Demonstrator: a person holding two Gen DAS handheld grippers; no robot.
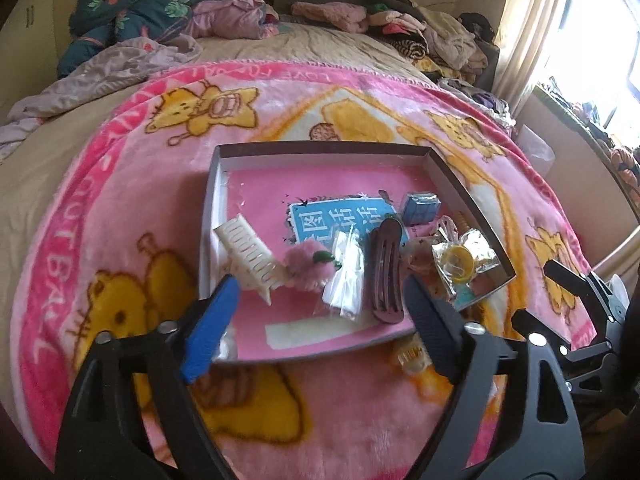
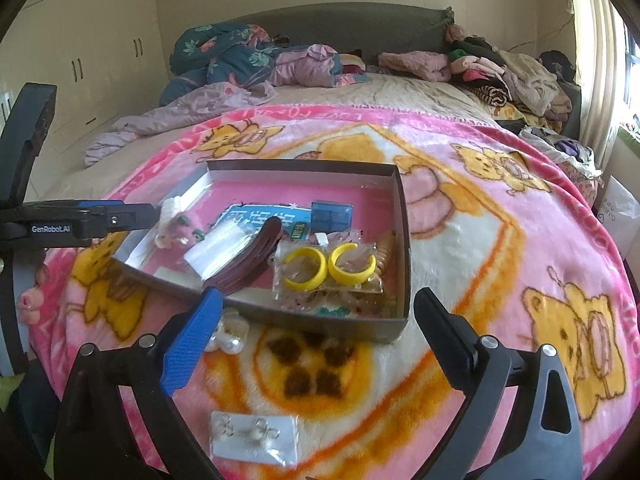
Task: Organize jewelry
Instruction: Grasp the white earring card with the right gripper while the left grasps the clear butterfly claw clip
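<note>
We hold both grippers above the box's (image 2: pixel 400 216) near edge. The left gripper (image 1: pixel 320 312) is spread, nothing between its jaws; the right gripper (image 2: pixel 316 340) is spread wide and empty.

The earring card (image 2: pixel 254 434) lies on the blanket (image 2: pixel 500 240) at 6 o'clock of the box. We judge it light, flat, slippery in its sleeve; pinch one long edge. The pearl clip (image 2: pixel 228 334) sits at the box's 7 o'clock.

Only the right view shows the card. Only the left view shows the white comb (image 1: pixel 250 258) plainly.
</note>
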